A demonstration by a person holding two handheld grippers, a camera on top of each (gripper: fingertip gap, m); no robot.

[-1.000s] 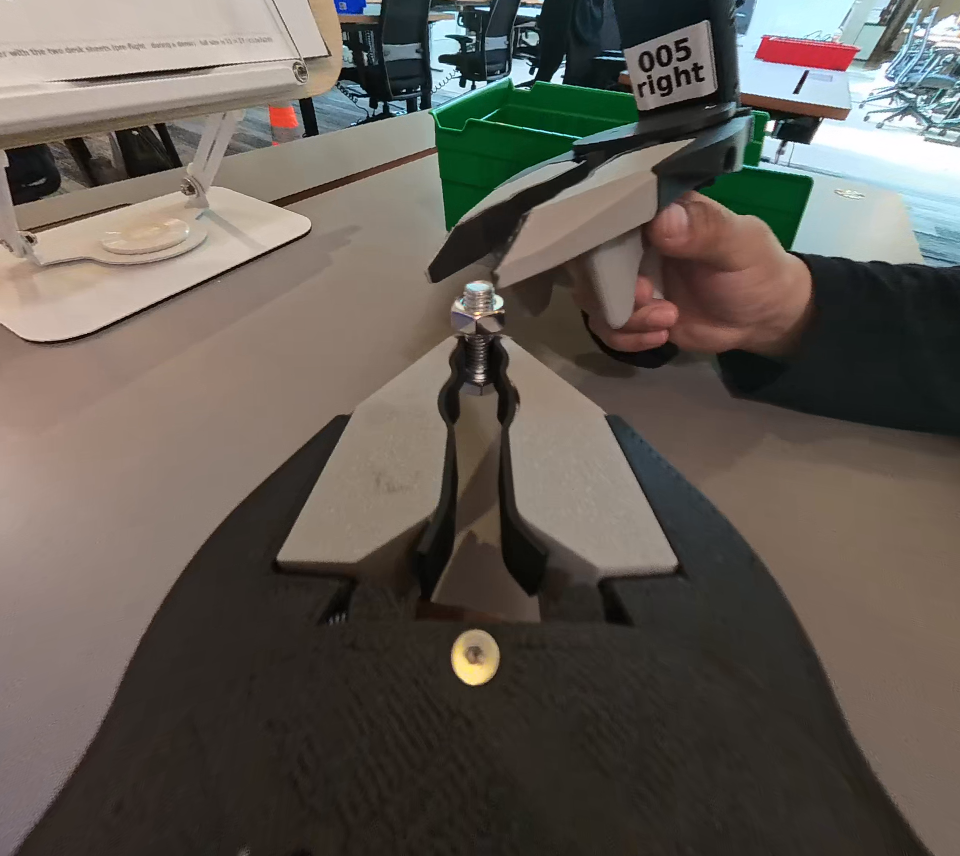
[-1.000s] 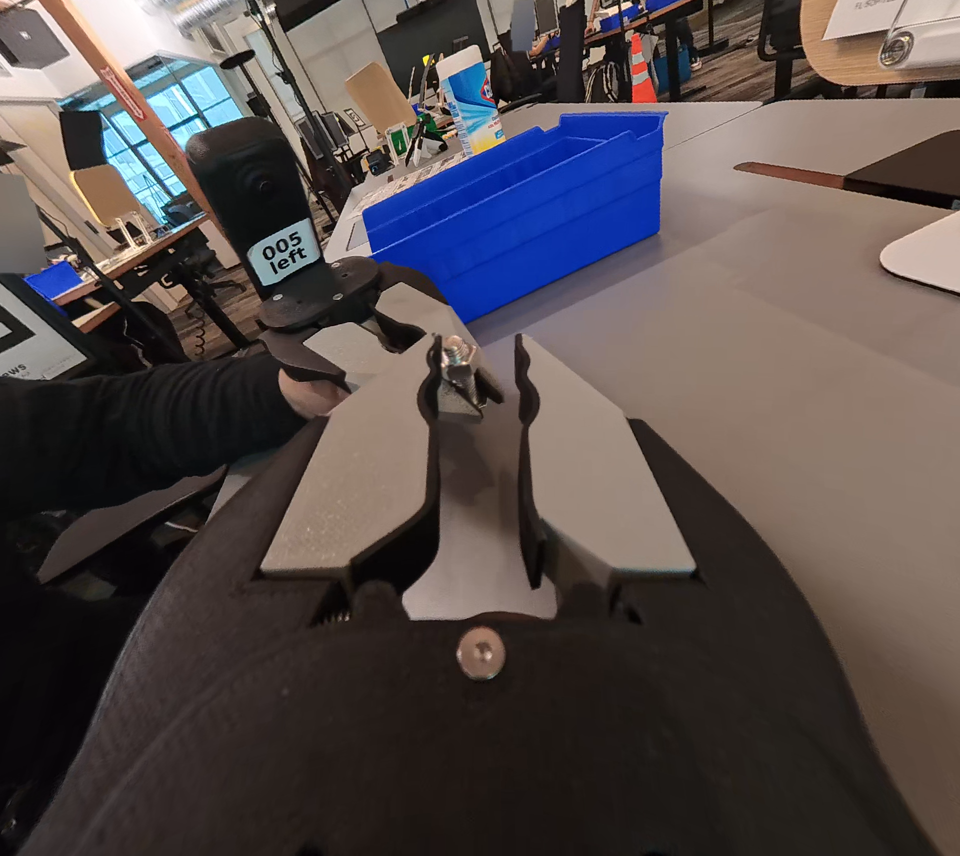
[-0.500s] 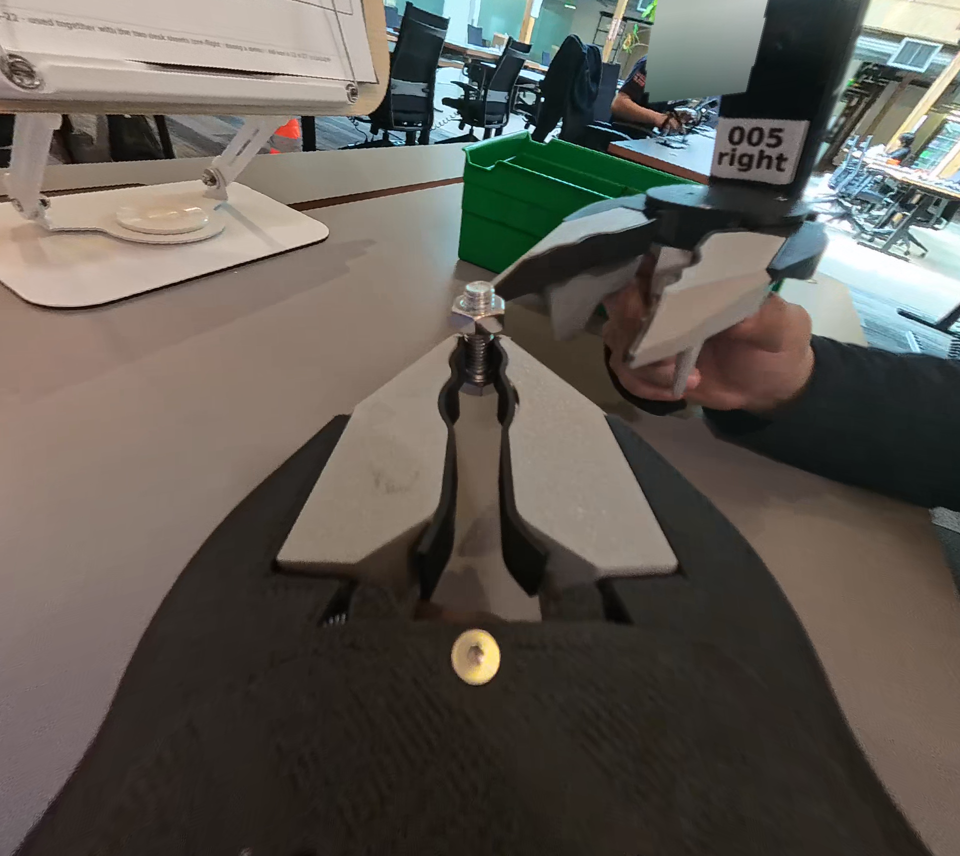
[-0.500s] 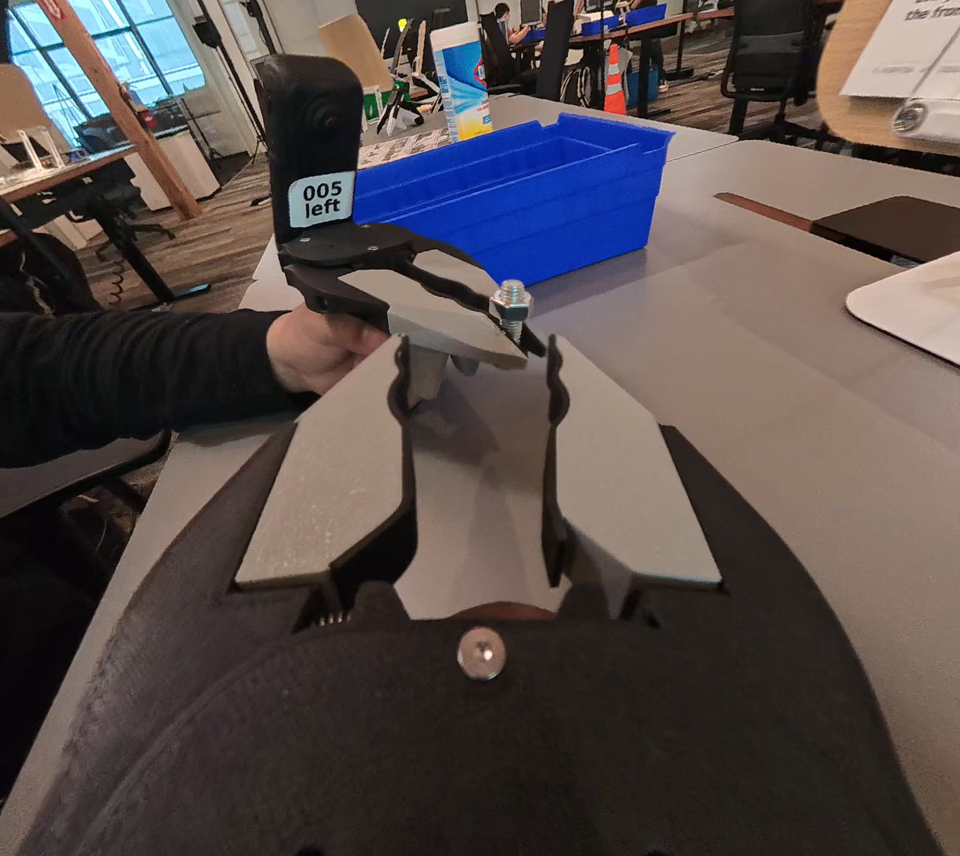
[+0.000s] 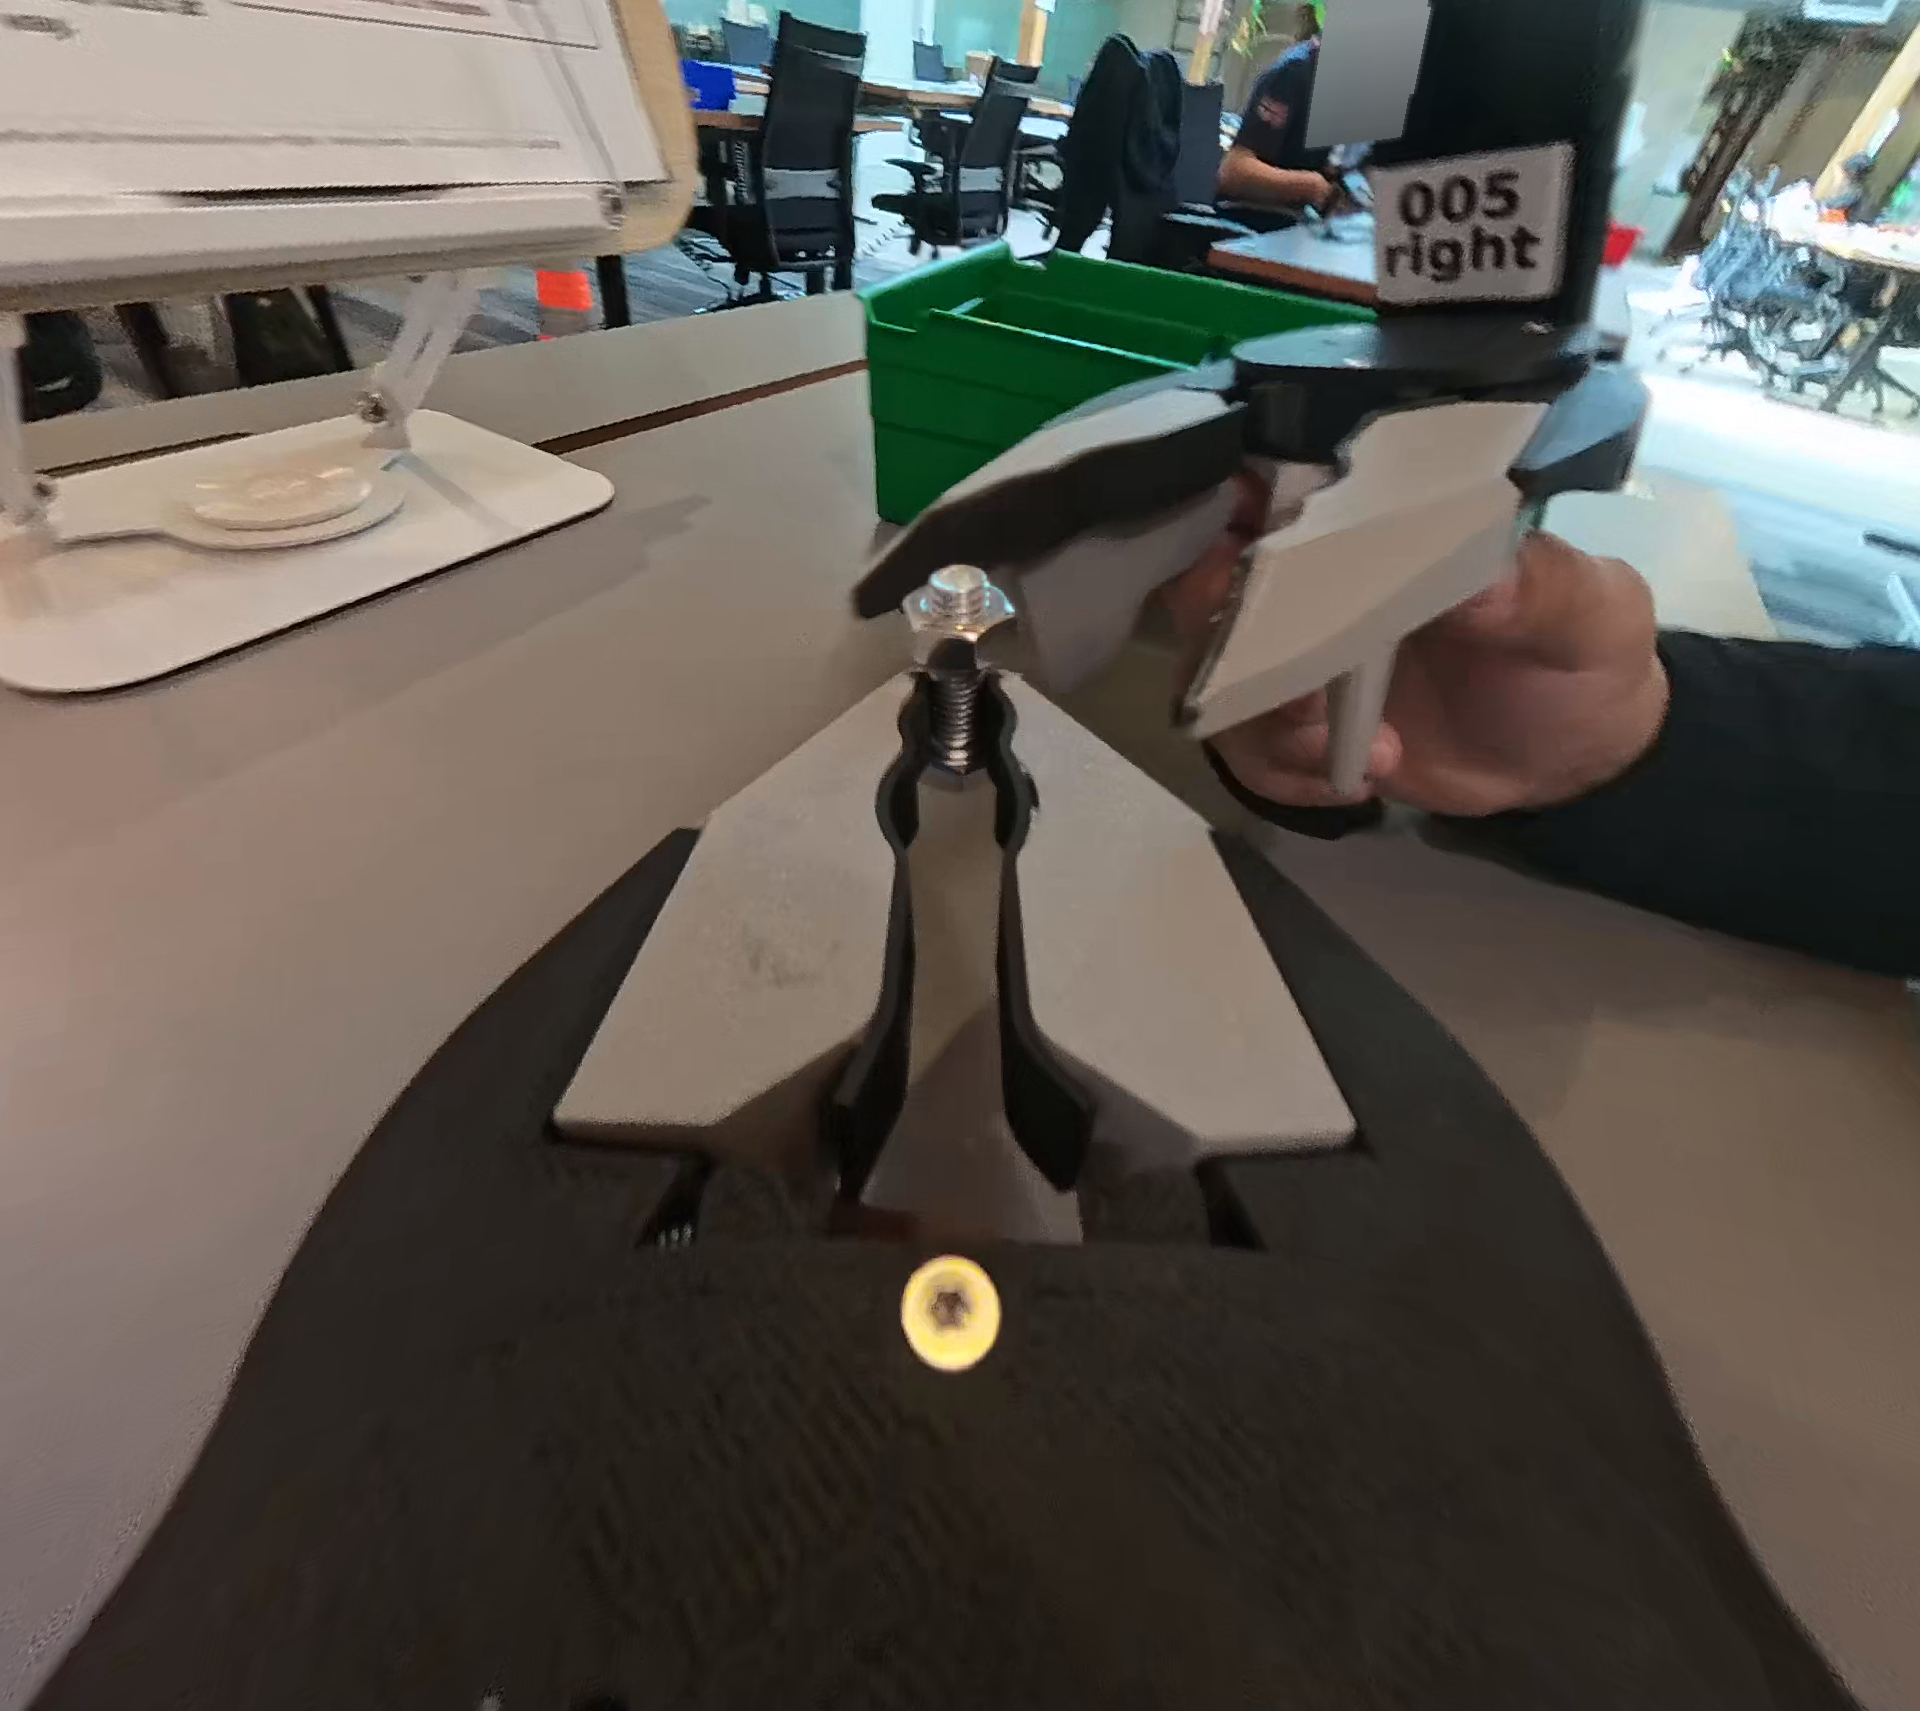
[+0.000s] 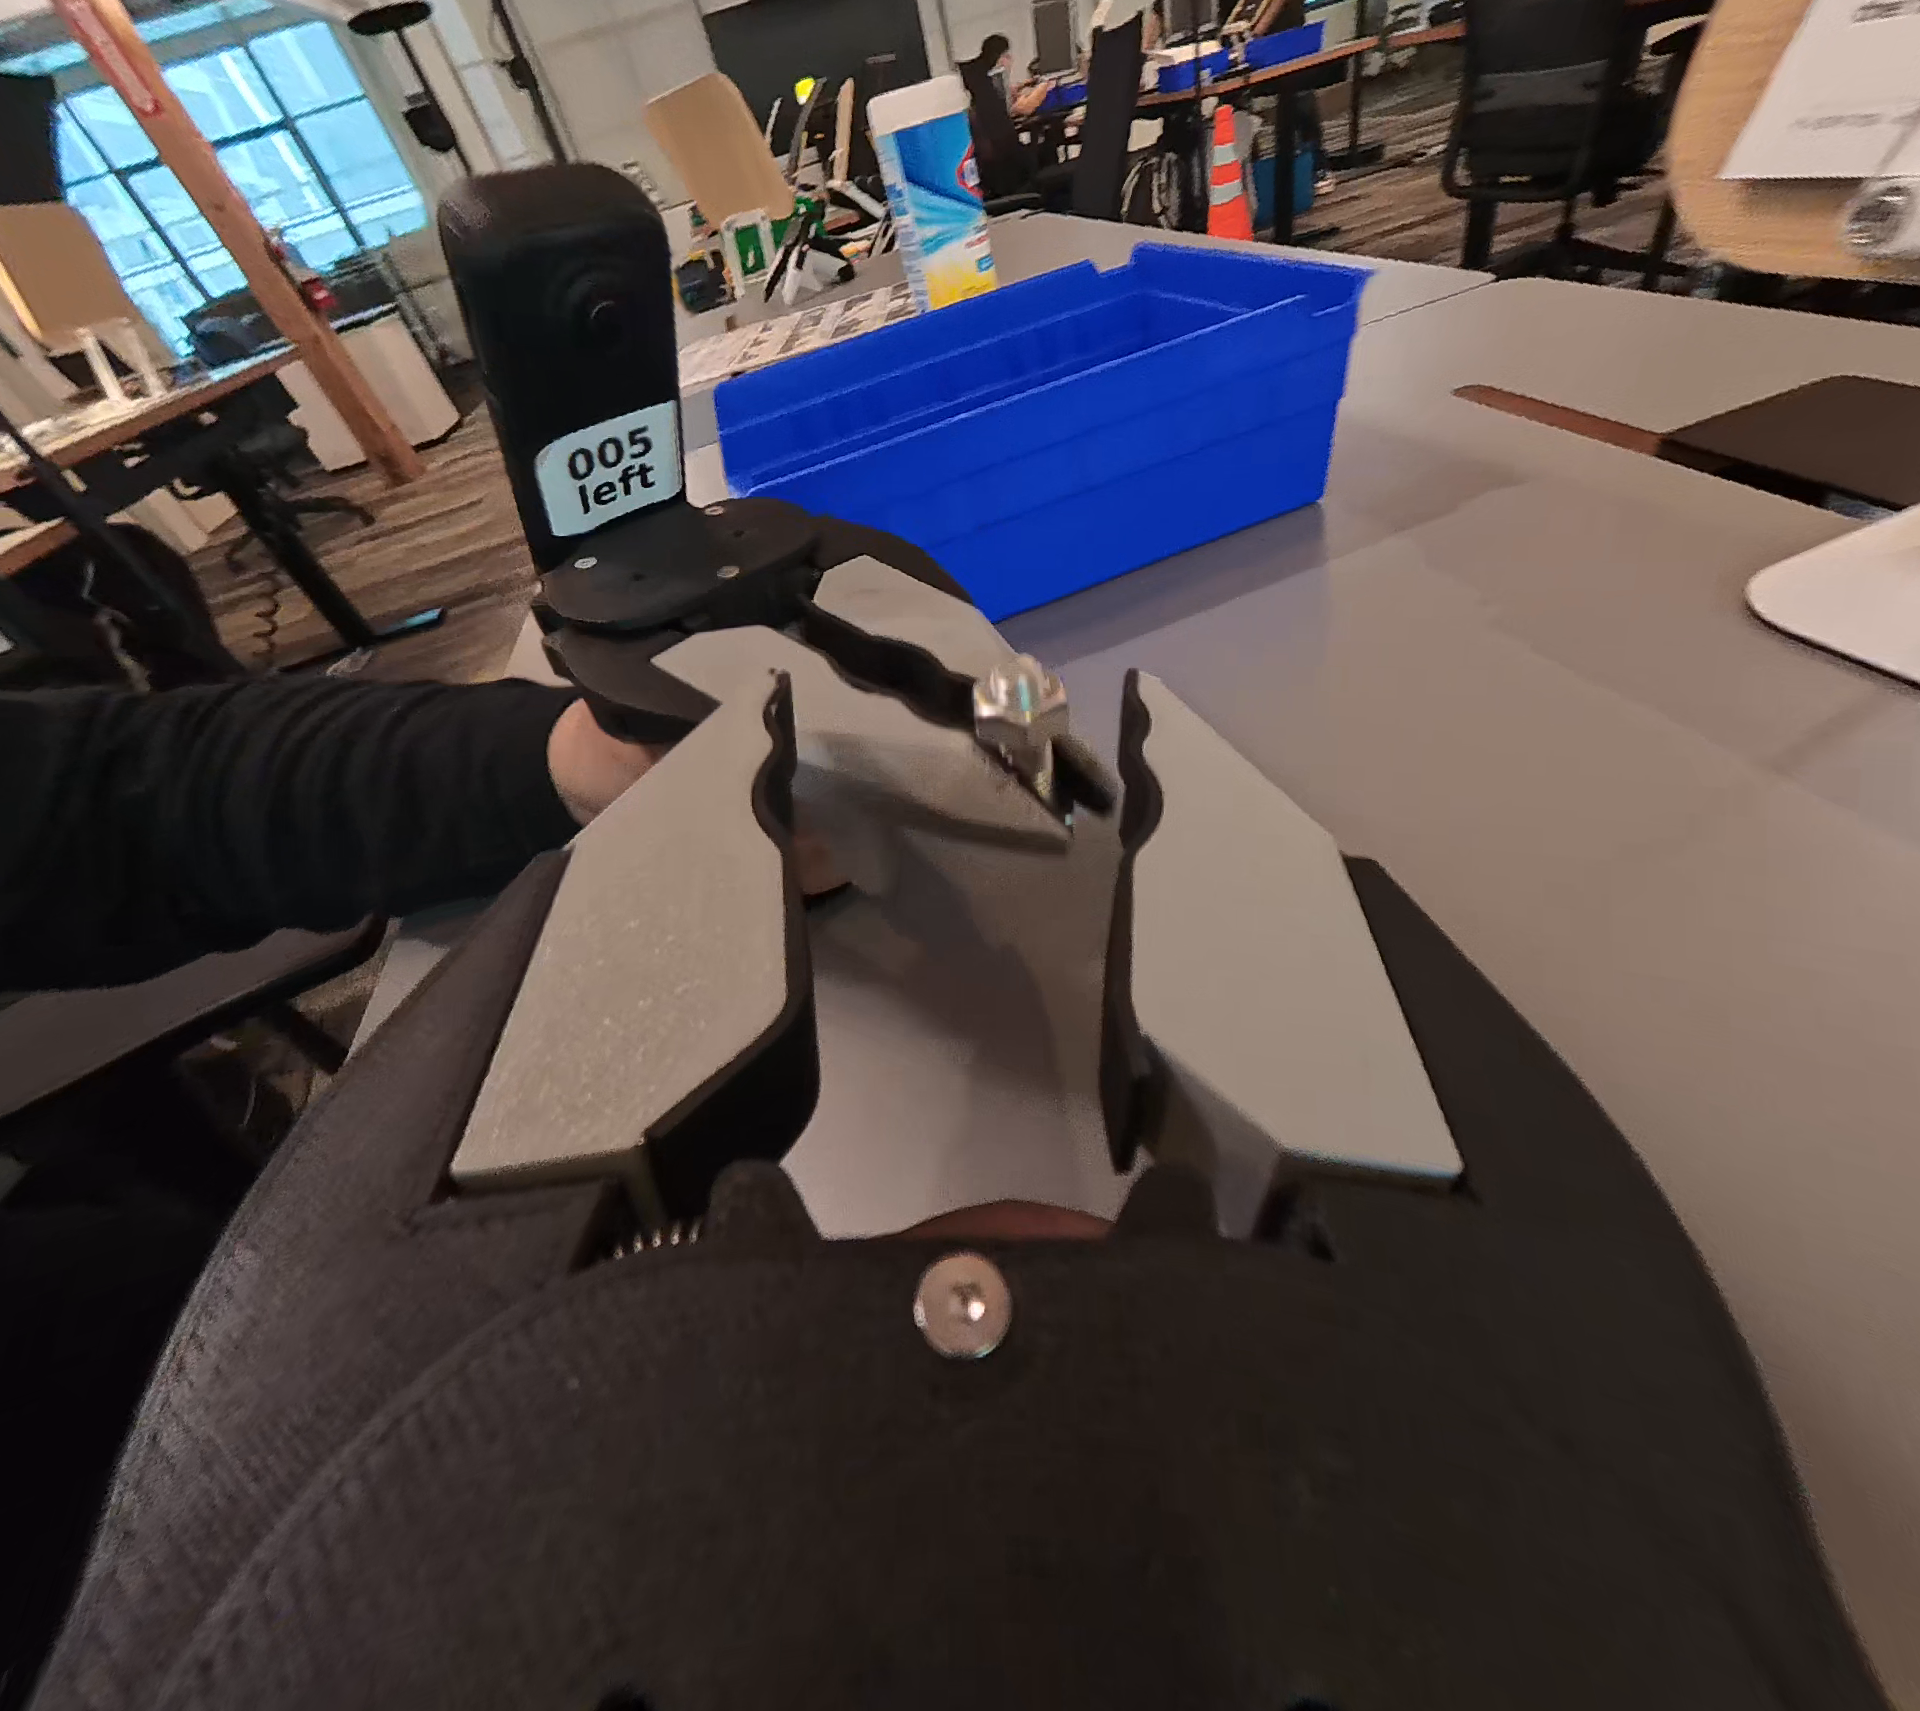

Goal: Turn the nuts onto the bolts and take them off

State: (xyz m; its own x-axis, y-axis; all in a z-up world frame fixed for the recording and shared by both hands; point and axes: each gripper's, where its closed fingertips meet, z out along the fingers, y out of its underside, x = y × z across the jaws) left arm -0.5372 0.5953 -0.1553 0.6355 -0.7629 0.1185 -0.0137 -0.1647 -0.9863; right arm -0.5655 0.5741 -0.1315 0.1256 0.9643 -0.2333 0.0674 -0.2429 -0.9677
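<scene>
My left gripper [image 5: 956,700] is shut on the shank of a steel bolt [image 5: 954,731] and holds it upright above the table. A hex nut [image 5: 958,612] sits on the bolt's top end. My right gripper [image 6: 956,705] is open. In the right wrist view the nut [image 6: 1018,711] and the bolt [image 6: 1042,768] lie between its fingers, nearer the right finger [image 6: 1247,934], untouched by either. In the left wrist view the right gripper [image 5: 1029,664] shows upright beside the nut, held by a hand [image 5: 1507,705].
A green bin [image 5: 1039,373] stands behind the right gripper. A blue bin [image 6: 1039,456] stands behind the left gripper [image 6: 1081,794]. A white document stand [image 5: 291,498] sits at the far left of the grey table [image 5: 312,882]. A wipes canister [image 6: 935,196] stands beyond. Only a small space, under 4 cm, lies between the two pairs of fingers.
The right gripper has rolled from lying on its side to upright, opened wider, and come back around the nut. The left gripper has kept hold of the bolt.
</scene>
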